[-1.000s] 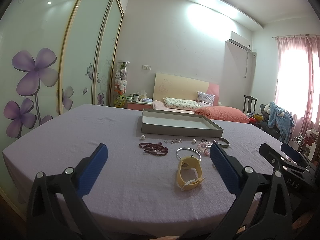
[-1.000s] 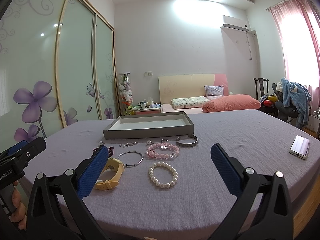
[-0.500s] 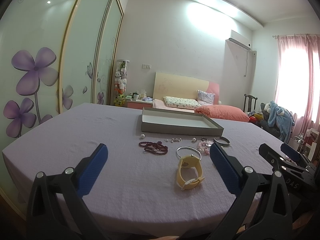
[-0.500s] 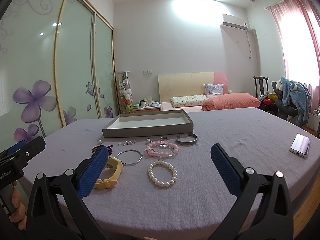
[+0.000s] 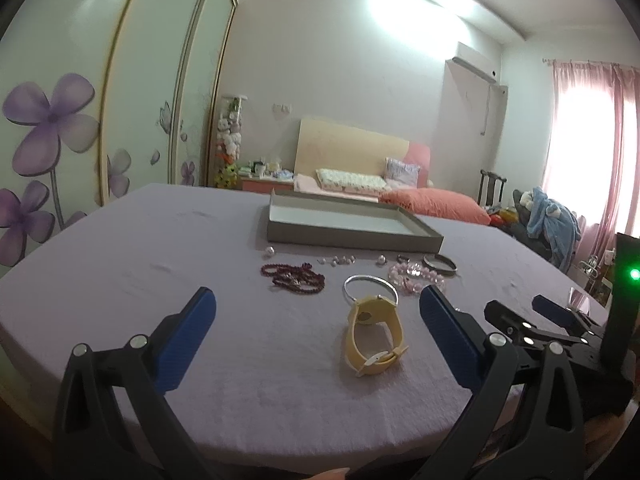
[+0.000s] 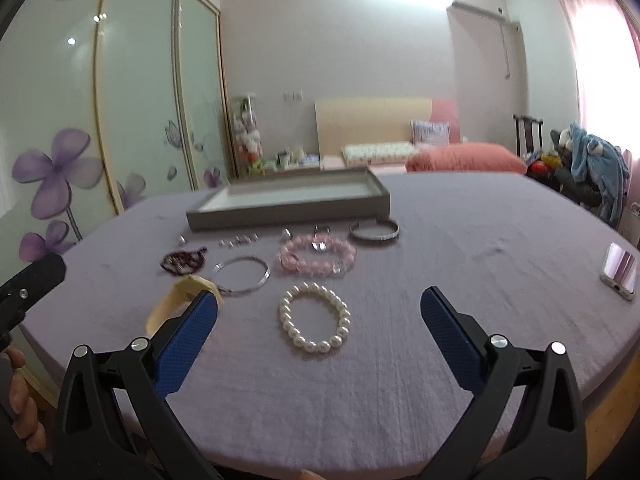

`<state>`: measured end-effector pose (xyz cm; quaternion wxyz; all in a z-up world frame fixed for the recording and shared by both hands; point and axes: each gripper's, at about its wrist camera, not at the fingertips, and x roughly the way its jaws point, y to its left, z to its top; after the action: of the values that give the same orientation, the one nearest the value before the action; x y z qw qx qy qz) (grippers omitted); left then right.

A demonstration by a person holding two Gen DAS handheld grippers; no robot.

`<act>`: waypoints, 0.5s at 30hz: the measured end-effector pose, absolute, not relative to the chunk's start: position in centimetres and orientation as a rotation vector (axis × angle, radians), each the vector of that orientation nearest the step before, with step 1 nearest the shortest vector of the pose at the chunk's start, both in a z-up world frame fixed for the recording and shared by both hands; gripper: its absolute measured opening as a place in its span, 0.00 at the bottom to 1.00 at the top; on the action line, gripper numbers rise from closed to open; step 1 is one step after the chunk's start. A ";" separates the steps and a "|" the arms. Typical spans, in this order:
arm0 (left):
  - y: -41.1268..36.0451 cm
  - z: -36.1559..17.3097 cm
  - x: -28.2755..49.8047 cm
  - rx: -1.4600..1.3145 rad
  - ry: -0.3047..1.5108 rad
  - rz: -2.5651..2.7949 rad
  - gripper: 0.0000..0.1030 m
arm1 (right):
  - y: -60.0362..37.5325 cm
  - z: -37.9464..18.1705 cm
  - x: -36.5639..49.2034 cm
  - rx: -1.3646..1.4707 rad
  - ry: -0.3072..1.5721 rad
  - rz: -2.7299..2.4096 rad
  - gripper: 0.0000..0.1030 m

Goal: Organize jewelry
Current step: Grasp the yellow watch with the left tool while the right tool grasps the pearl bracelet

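Left gripper [image 5: 316, 316]: jaws spread, grasping nothing, above table [image 5: 120, 264].
Right gripper [image 6: 318, 320]: spread, nothing held.
Yellow watch [image 5: 374, 334]: between left jaws, toward 1 o'clock.
Pearl bracelet [image 6: 315, 317]: between right jaws.
Grey tray [image 6: 288, 202]: 12 o'clock, behind the jewelry.
Phone [image 6: 620, 271]: 3 o'clock, well apart.

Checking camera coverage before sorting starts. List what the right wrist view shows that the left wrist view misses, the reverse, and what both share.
Only the right wrist view shows the white pearl bracelet lying between the open fingers of the right hand-held gripper, and the phone near the table's right edge.

Only the left wrist view shows the whole yellow watch, buckle included, between the open fingers of the left hand-held gripper.

Both show the grey tray, dark red beads, thin silver bangle, pink bead bracelet and banded bangle.
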<state>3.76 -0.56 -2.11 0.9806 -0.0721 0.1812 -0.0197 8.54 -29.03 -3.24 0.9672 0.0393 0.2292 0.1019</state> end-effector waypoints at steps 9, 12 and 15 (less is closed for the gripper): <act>-1.2 -3.4 8.1 -0.127 0.508 -0.083 0.96 | -29.2 -5.1 12.4 0.082 0.650 0.193 0.56; -1.6 -4.0 9.1 -0.113 0.554 -0.086 0.96 | -28.9 -5.4 13.2 0.063 0.693 0.187 0.45; -1.8 -4.3 9.6 -0.112 0.579 -0.103 0.96 | -28.4 -6.0 14.2 0.027 0.734 0.181 0.35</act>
<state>9.59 -1.81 -4.31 0.9555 -0.0554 0.2853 -0.0506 14.18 -28.43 -5.96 0.9294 0.0132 0.3582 0.0885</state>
